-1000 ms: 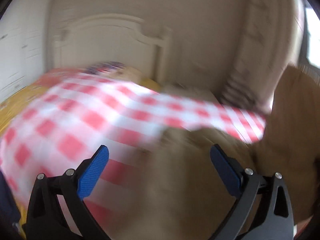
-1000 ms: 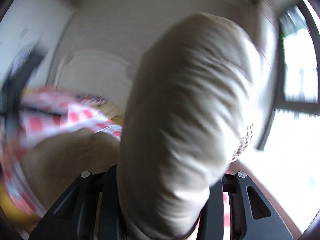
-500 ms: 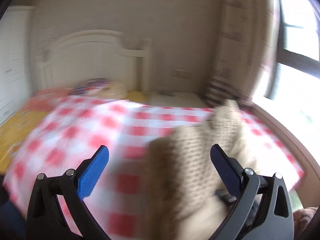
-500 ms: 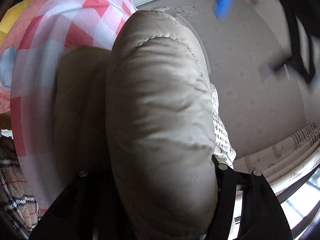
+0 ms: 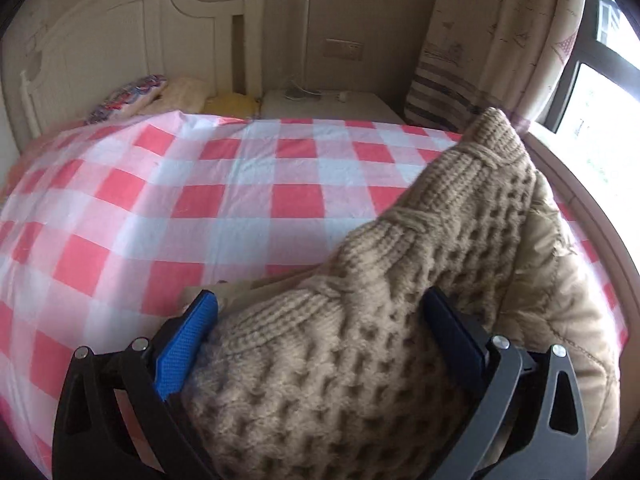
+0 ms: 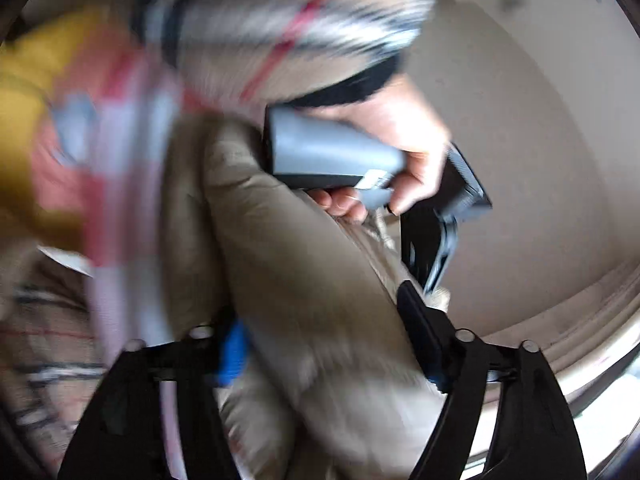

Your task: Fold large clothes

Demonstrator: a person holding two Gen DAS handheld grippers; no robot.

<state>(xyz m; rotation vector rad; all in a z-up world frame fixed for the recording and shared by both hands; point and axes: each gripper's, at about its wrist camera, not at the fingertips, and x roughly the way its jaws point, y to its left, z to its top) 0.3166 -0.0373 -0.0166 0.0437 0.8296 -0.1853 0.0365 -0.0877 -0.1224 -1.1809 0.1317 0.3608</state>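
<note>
A beige padded coat (image 5: 560,280) with a chunky knit collar (image 5: 360,340) lies on the red-and-white checked bed cover (image 5: 200,200). My left gripper (image 5: 320,300) stands open over it, and the knit bulk fills the gap between its blue pads (image 5: 188,340). In the blurred right wrist view, my right gripper (image 6: 320,312) has its jaws opening, with a thick fold of the coat (image 6: 288,248) lying between them. A hand (image 6: 404,148) in a plaid sleeve holds the left gripper's grey handle (image 6: 332,152) just beyond that fold.
A white headboard (image 5: 120,40) and pillows (image 5: 132,96) stand at the far end of the bed. Beside it are a white nightstand (image 5: 328,104), a patterned curtain (image 5: 480,48) and a window (image 5: 600,92). A yellow sheet (image 6: 24,92) shows at the bed's edge.
The left gripper dropped closer to the bed and the knit collar now sits between its fingers. The right gripper rolled and sank, and its jaws widened around the coat fold.
</note>
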